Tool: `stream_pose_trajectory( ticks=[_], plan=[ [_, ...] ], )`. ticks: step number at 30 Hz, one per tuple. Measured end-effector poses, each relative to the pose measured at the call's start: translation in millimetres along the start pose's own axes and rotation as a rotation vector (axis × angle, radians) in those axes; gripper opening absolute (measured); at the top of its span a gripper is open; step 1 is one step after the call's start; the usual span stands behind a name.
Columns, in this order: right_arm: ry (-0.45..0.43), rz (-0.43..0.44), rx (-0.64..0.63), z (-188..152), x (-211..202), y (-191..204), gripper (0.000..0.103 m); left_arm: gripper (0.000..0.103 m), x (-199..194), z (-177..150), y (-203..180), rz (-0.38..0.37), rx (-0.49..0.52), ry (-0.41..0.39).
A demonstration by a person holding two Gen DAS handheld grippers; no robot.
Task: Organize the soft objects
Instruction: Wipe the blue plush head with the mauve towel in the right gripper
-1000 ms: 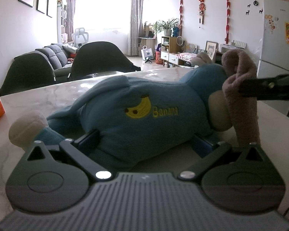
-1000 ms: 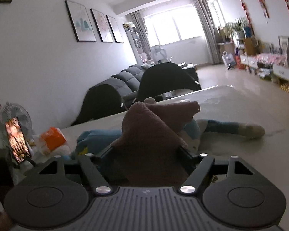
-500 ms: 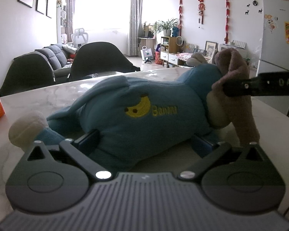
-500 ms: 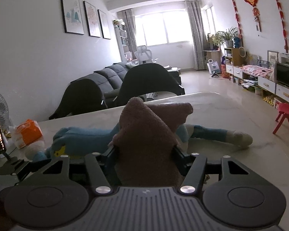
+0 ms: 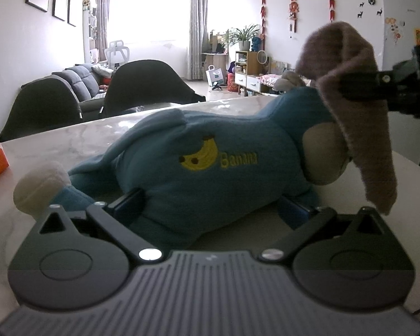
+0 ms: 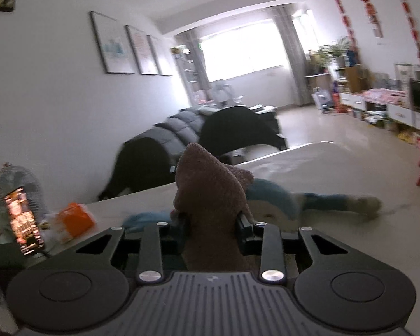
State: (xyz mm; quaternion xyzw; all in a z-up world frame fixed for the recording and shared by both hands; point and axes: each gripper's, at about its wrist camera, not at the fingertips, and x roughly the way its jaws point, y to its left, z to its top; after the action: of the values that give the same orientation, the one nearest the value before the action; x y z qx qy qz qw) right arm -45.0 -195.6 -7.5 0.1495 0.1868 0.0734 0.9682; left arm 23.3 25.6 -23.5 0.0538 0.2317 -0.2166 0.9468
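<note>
Right gripper point(image 6: 211, 231) closing, clenched on brown towel point(image 6: 210, 196) above plush monkey point(image 5: 210, 162); left gripper point(image 5: 210, 207) released, straddling monkey.

Your blue plush monkey point(image 5: 198, 165) lay on its side on the marble table point(image 5: 70, 137), yellow banana and "Banana" stitched on its belly, one cream-tipped limb point(image 5: 39, 187) stretched toward the left. The brown cloth point(image 5: 358, 112) draped over its head end, pinched and lifted into a peak, its tail hanging down
</note>
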Motion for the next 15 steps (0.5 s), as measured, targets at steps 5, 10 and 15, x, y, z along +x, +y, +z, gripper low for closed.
stream_pose_trajectory(
  ticks=[5,10,15],
  plan=[
    [0.041,-0.004,-0.004,-7.6,15.2,1.2,0.036,0.103,-2.0,-0.4,1.6,-0.007,-0.002,-0.003],
    [0.026,-0.056,0.001,-6.2,9.6,-7.9,0.036,0.103,-3.3,-1.1,3.9,-0.019,-0.016,-0.008],
    [0.030,-0.159,0.055,-7.2,6.4,-32.4,0.036,0.103,-1.5,-0.7,3.8,-0.029,-0.029,-0.012]
  ],
)
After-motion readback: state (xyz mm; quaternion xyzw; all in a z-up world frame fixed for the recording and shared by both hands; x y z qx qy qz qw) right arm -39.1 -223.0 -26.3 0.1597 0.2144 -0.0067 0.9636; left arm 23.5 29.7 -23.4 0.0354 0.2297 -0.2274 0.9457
